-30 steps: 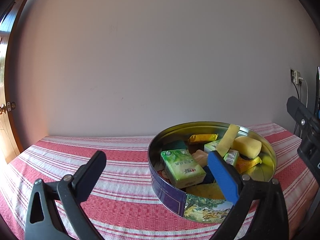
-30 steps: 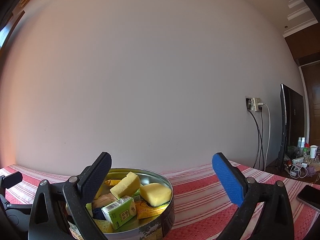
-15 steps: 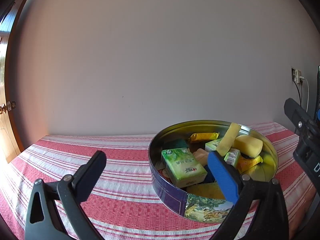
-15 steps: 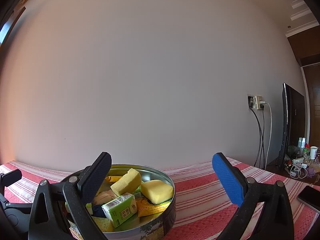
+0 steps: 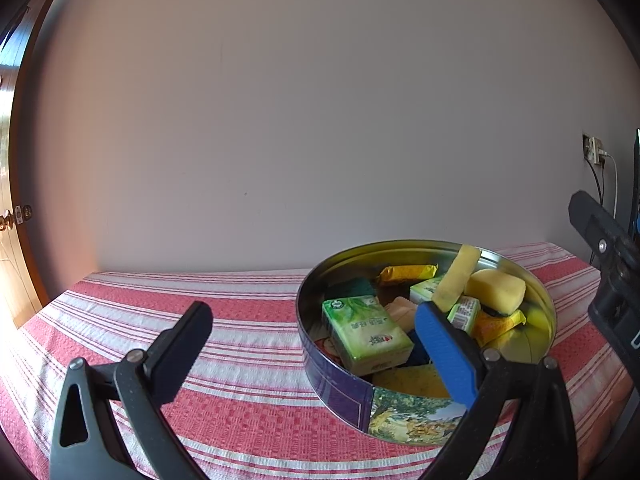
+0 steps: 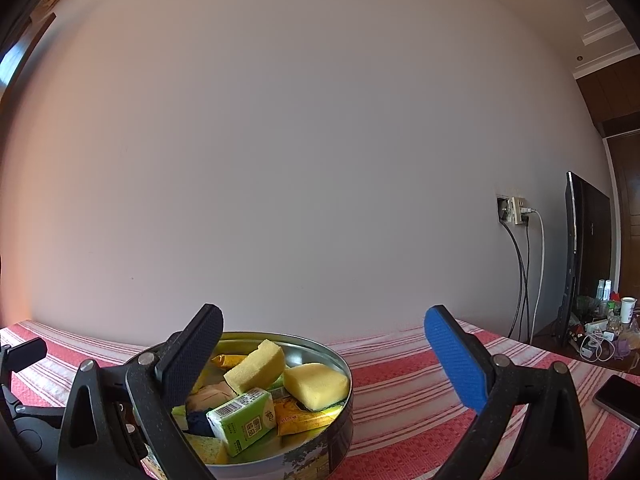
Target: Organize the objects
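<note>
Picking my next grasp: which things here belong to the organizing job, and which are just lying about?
Job: round tin; inside it, green tissue pack, yellow sponges, orange snack wrapper.

Lying about: phone, monitor, paper cup, wall socket with cables.

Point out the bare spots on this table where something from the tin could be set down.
Bare striped cloth runs from the tin toward the door-side edge. A second bare strip lies between the tin and the phone. The tin itself is crowded with packets and sponges.

Sponges [image 5: 495, 290] in tin [image 5: 340, 392] — on tablecloth [image 5: 200, 304]
</note>
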A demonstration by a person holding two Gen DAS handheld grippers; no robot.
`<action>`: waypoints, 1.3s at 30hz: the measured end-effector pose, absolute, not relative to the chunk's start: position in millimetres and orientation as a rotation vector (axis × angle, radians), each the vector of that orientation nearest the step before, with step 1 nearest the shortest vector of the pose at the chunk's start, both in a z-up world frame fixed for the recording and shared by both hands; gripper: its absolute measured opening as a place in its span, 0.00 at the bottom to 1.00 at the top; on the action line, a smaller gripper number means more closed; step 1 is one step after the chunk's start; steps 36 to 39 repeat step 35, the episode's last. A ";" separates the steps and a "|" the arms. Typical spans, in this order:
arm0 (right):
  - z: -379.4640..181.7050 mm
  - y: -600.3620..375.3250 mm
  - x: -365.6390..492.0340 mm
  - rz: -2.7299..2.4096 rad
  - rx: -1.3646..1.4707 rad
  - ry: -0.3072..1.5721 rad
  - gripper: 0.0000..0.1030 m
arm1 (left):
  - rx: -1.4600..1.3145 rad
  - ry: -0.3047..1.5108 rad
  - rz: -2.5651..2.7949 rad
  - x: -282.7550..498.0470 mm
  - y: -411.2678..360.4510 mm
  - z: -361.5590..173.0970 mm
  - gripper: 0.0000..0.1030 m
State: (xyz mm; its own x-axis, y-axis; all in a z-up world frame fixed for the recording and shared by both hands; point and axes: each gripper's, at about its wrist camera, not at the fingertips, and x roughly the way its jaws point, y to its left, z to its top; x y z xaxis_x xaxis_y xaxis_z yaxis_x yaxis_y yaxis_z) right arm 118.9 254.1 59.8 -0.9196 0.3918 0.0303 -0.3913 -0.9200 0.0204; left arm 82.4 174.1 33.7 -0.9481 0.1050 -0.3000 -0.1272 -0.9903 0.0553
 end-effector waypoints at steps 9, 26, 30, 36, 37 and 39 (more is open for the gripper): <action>59.4 253.2 118.9 2.739 0.053 0.012 0.99 | -0.461 0.116 2.974 86.0 171.4 34.2 1.00; 59.3 255.4 118.0 2.740 0.054 0.011 0.99 | -0.520 0.078 2.919 83.6 168.9 32.5 1.00; 58.8 255.7 117.9 2.740 0.051 0.014 0.99 | -0.523 0.083 2.919 83.9 170.2 32.2 1.00; 58.7 257.1 117.7 2.741 0.051 0.014 0.99 | -0.536 0.083 2.920 83.0 171.3 32.1 1.00; 58.7 257.1 117.7 2.741 0.051 0.014 0.99 | -0.536 0.083 2.920 83.0 171.3 32.1 1.00; 58.7 257.1 117.7 2.741 0.051 0.014 0.99 | -0.536 0.083 2.920 83.0 171.3 32.1 1.00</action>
